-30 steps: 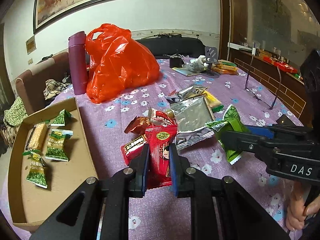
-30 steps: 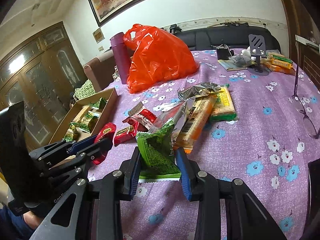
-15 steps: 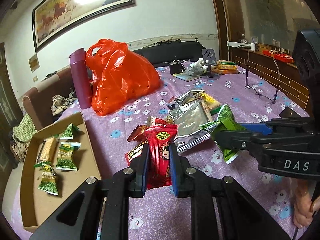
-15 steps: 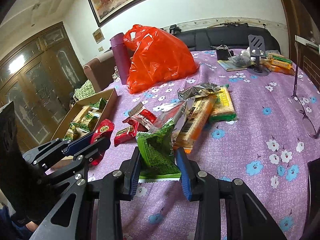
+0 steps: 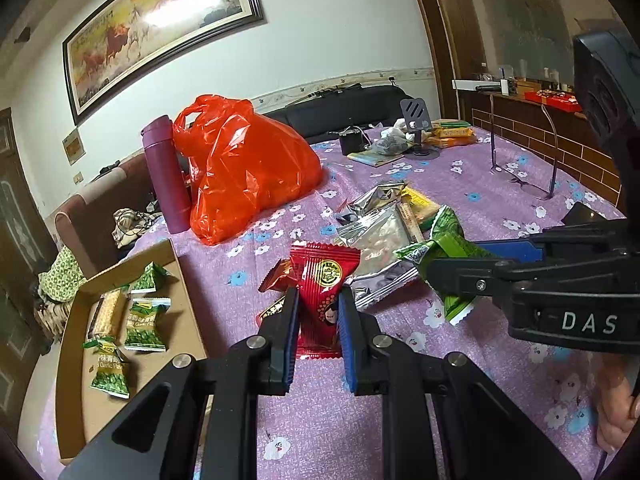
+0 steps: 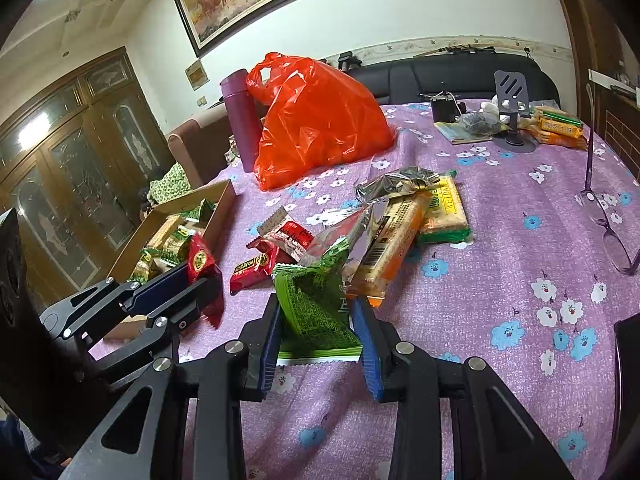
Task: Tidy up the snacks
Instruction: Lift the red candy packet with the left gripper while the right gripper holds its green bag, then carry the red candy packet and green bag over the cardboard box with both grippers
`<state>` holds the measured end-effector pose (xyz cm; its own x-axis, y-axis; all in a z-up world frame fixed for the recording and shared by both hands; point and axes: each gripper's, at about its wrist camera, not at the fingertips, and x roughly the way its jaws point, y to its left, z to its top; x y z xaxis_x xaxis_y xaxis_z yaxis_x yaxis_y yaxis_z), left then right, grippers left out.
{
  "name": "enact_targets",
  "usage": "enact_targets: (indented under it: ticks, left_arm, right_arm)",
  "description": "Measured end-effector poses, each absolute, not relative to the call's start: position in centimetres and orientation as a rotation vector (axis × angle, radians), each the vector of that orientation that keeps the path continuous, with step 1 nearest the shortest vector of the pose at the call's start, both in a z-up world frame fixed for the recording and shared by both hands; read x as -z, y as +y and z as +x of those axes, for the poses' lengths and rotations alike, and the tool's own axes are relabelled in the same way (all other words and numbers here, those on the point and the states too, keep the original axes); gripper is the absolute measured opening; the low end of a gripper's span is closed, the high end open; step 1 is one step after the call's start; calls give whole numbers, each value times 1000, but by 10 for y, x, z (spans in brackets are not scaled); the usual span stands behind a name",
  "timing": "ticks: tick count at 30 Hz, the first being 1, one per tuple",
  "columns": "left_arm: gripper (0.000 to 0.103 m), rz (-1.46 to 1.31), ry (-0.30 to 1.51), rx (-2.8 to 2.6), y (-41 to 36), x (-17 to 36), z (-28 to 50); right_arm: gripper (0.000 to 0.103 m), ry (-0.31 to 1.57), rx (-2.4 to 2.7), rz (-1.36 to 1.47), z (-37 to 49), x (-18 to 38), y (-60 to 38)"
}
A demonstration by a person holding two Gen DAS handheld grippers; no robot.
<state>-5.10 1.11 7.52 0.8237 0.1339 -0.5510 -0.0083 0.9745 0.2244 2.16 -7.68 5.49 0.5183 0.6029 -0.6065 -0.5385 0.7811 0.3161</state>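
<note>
My left gripper (image 5: 318,300) is shut on a red snack packet (image 5: 323,280), lifted off the purple flowered tablecloth (image 5: 500,184); the same packet (image 6: 202,264) shows in the right wrist view. My right gripper (image 6: 316,308) is shut on a green snack packet (image 6: 316,304), which also shows as a green packet (image 5: 448,248) at the right of the left wrist view. A cardboard tray (image 5: 188,304) at the left holds several green packets (image 5: 146,320) and a cracker bar. A pile of loose snacks (image 6: 400,224) lies mid-table, with small red packets (image 6: 256,266) beside it.
An orange plastic bag (image 5: 248,168) and a purple flask (image 5: 166,176) stand at the back left. Eyeglasses (image 6: 604,216) lie at the right. A phone stand (image 6: 512,116), more snack packs (image 6: 560,128) and small clutter sit at the far end. A hand (image 5: 618,412) holds the right gripper.
The left gripper has lifted the red packet off the pile, rolled and drawn slightly toward the tray. The right gripper with the green packet has stayed still.
</note>
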Motion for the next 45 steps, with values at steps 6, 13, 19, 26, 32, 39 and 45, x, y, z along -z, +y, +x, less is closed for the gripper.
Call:
enact_targets:
  ticks: [6, 13, 19, 26, 32, 39, 45]
  left_arm:
    - [18, 223, 597, -76, 10, -75, -51]
    - [18, 215, 604, -75, 11, -75, -50]
    - [18, 215, 605, -75, 11, -75, -50]
    - [18, 215, 606, -74, 11, -74, -49]
    - [18, 211, 607, -73, 11, -74, -49]
    - [18, 177, 613, -60, 16, -74, -48]
    - [18, 138, 613, -52, 26, -81, -52]
  right_arm:
    - [38, 763, -686, 93, 21, -55, -77]
    - [38, 763, -686, 93, 22, -55, -77]
    - [38, 763, -684, 97, 21, -56, -78]
    - [38, 762, -684, 99, 21, -56, -78]
    - [38, 764, -677, 105, 20, -56, -80]
    - [38, 767, -666, 130, 22, -56, -85]
    - [38, 775, -640, 171, 26, -57, -92]
